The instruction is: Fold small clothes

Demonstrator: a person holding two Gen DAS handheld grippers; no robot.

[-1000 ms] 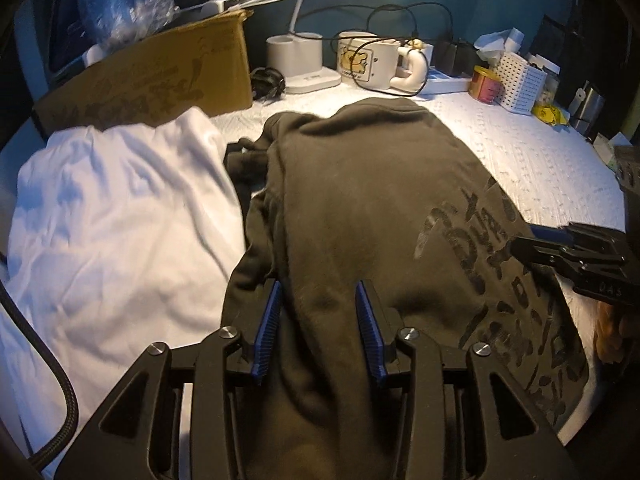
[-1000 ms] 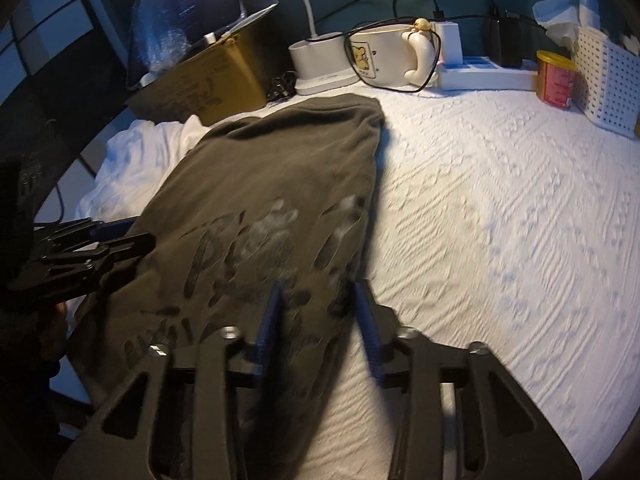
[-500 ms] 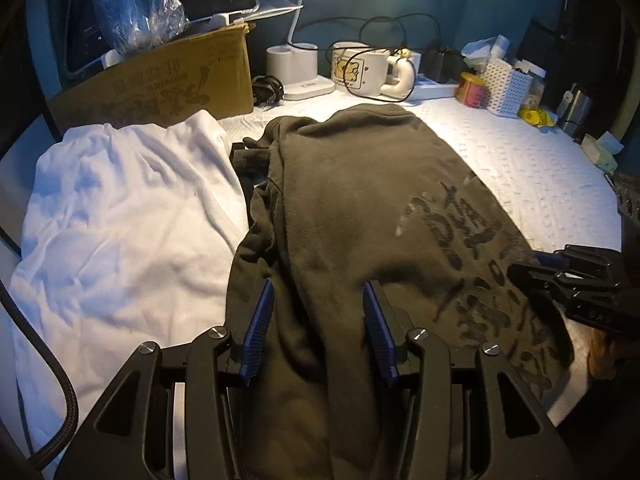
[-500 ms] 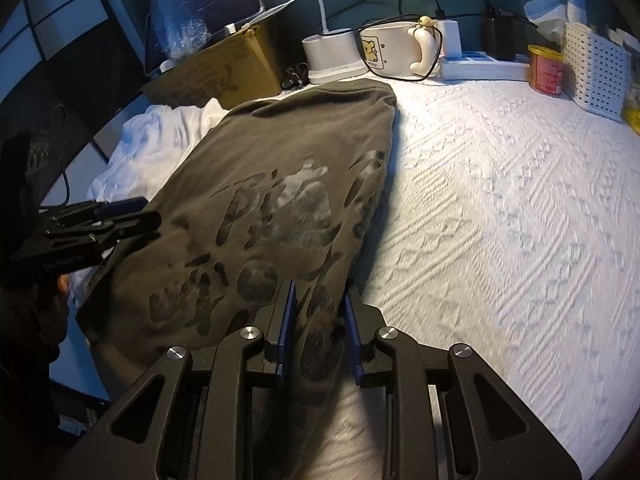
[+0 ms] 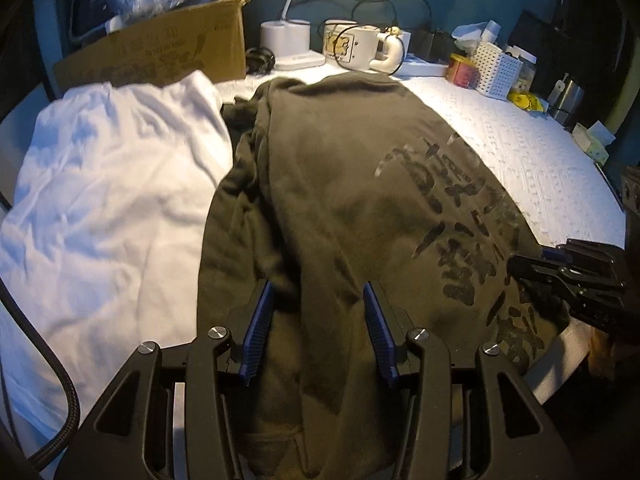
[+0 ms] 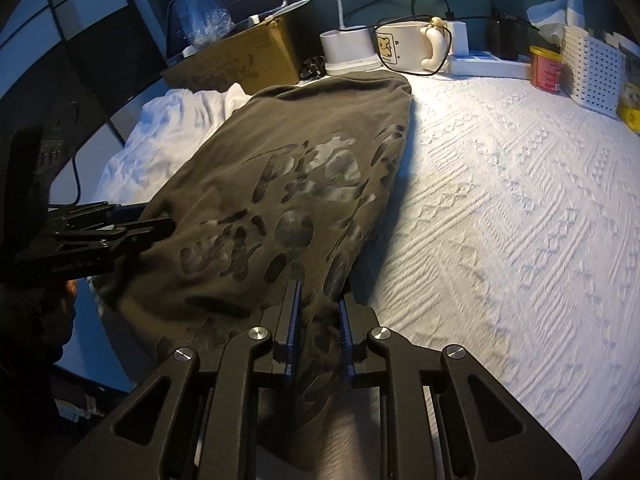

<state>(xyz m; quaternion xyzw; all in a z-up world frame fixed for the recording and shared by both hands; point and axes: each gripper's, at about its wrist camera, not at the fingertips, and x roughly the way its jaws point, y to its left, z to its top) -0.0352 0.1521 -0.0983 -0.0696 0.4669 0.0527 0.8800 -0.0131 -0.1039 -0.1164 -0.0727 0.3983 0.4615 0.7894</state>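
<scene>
Left gripper (image 5: pixel 318 332) straddles the near hem of the olive shirt (image 5: pixel 360 216), pads apart around a fold. Shirt runs lengthwise near to far across the white bedspread (image 6: pixel 500 200). Right gripper (image 6: pixel 319 332) has been closing, pinching its near right edge.

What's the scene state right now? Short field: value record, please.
surface: white textured cover
garment in work: dark olive shirt with black print, lying lengthwise
second garment: white cloth, crumpled, beside the shirt
left gripper: near hem, fabric between the jaws, pad contact unclear
right gripper: jaws have just been closing, now pinching the shirt's printed corner
back edge: cardboard box, mug, red tin, white basket
fold: not yet begun
</scene>
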